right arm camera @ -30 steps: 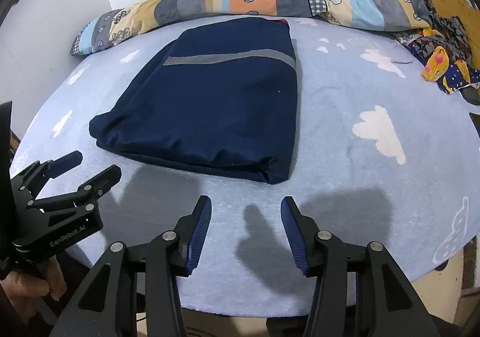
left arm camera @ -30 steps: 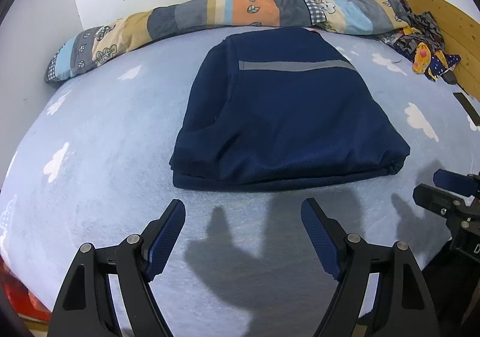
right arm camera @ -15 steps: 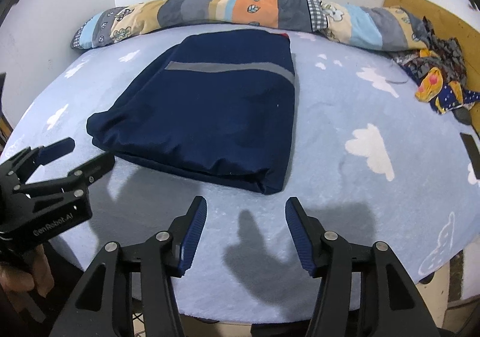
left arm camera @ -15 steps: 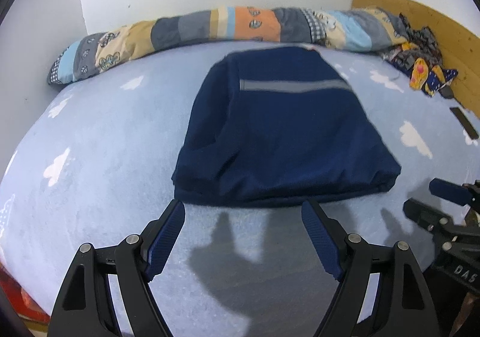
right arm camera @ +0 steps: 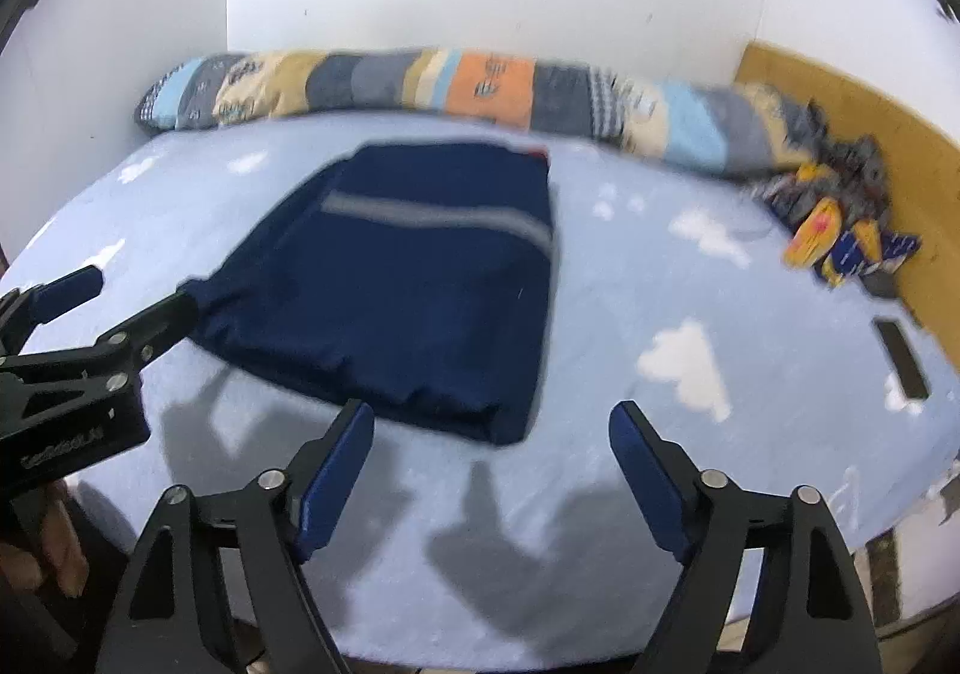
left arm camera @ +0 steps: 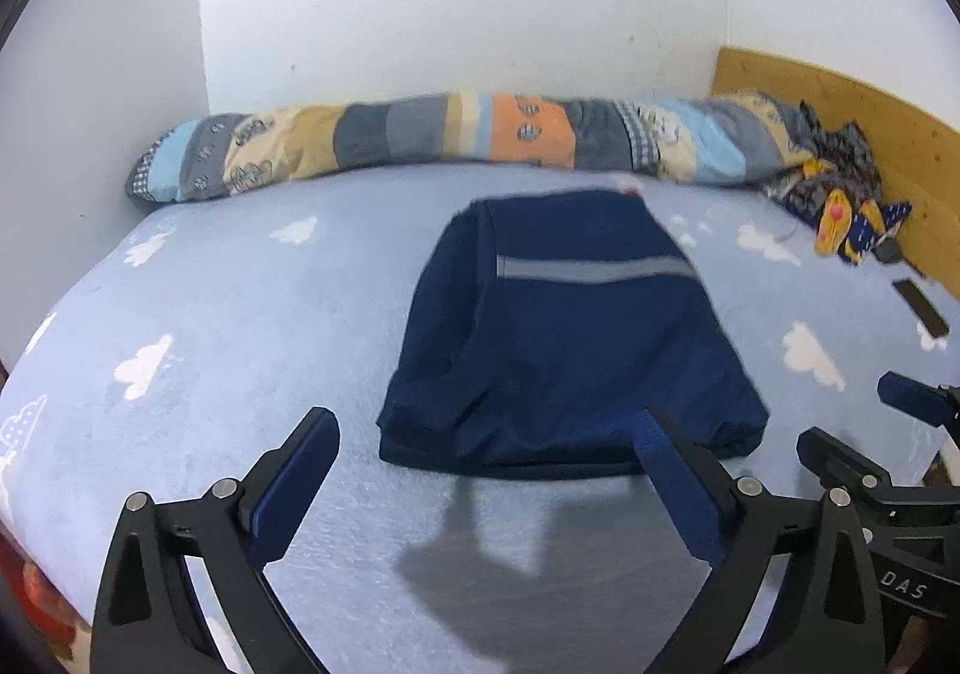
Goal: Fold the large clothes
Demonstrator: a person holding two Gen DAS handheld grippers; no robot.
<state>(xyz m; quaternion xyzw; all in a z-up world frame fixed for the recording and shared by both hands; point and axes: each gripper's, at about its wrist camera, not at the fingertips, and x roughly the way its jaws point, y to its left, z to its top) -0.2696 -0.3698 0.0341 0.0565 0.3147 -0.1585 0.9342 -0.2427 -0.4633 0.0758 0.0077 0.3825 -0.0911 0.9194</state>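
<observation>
Folded garment lies mid-bed, long axis running near to far, grey stripe at the far end. Your left gripper and right gripper both hang at its near edge, jaws wide open, empty; left sits more squarely before it.

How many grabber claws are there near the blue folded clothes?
2. The left gripper hovers open at the bed's near edge, before the folded navy garment; the right gripper hovers open beside it, to its right. None seems hidden.
</observation>
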